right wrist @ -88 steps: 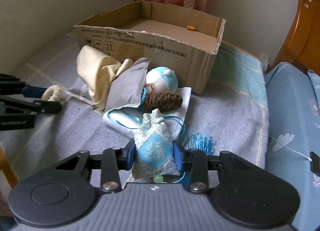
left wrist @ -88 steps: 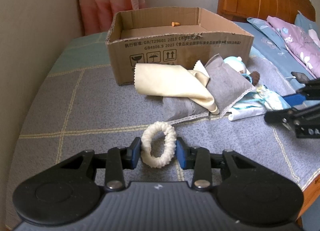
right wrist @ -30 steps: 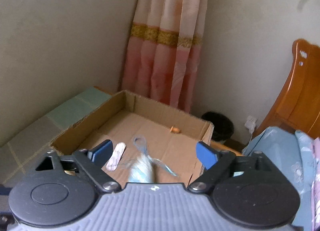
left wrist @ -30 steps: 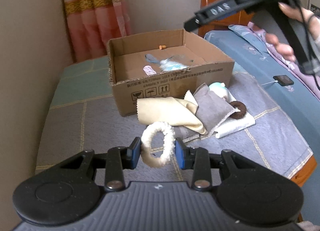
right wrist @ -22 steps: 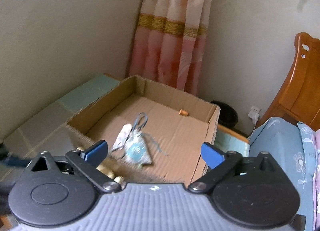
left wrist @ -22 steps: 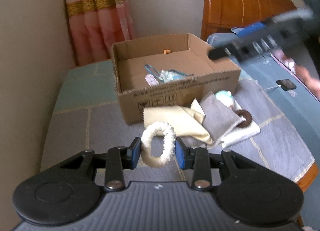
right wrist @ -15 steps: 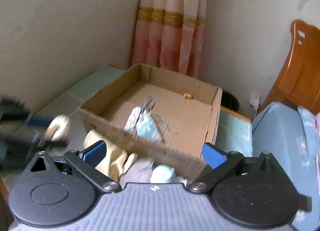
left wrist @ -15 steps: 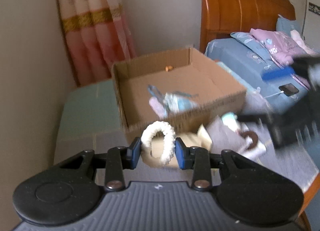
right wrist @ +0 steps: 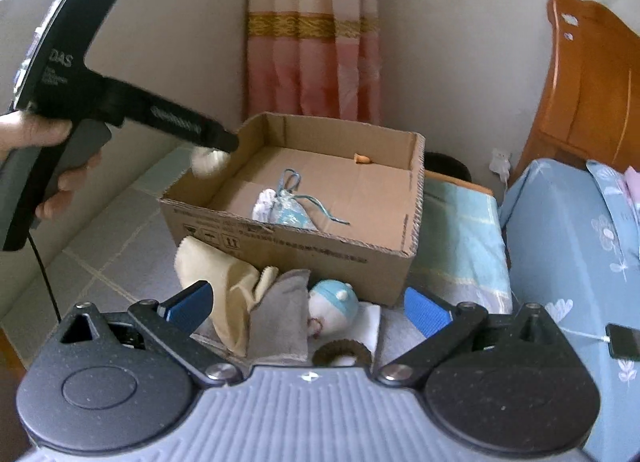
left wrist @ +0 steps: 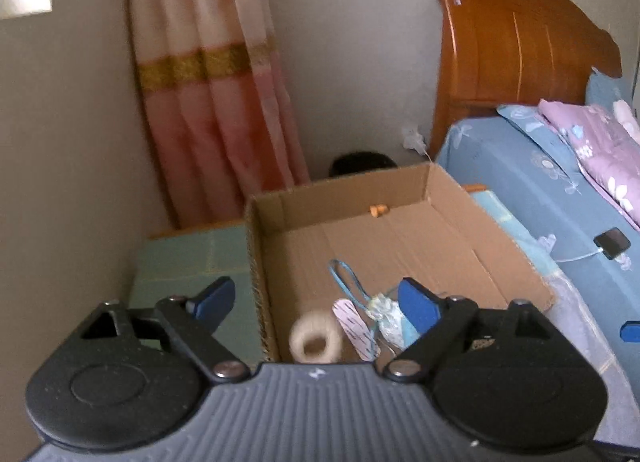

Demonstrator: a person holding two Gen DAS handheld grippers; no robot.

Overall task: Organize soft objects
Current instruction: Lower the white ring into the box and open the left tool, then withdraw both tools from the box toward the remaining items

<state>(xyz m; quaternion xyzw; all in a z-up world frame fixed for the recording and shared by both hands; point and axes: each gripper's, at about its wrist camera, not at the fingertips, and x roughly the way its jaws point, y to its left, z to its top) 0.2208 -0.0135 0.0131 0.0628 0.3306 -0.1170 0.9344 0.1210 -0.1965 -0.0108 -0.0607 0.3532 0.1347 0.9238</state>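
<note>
An open cardboard box stands on the bed. My left gripper is open above its near left corner. A cream fluffy scrunchie is below it in the box, blurred and free of the fingers; in the right wrist view the scrunchie shows just under the left gripper. A light blue sachet lies in the box. My right gripper is open and empty above a pile of a cream cloth, a grey cloth, a blue-white plush and a brown scrunchie.
A small orange piece lies at the box's far wall. A phone on a cable lies on the blue bedding at the right. A wooden headboard, a pink curtain and walls close in behind.
My left gripper moved forward over the box and opened, letting go of the cream scrunchie. My right gripper drew back from the box to above the pile, still open.
</note>
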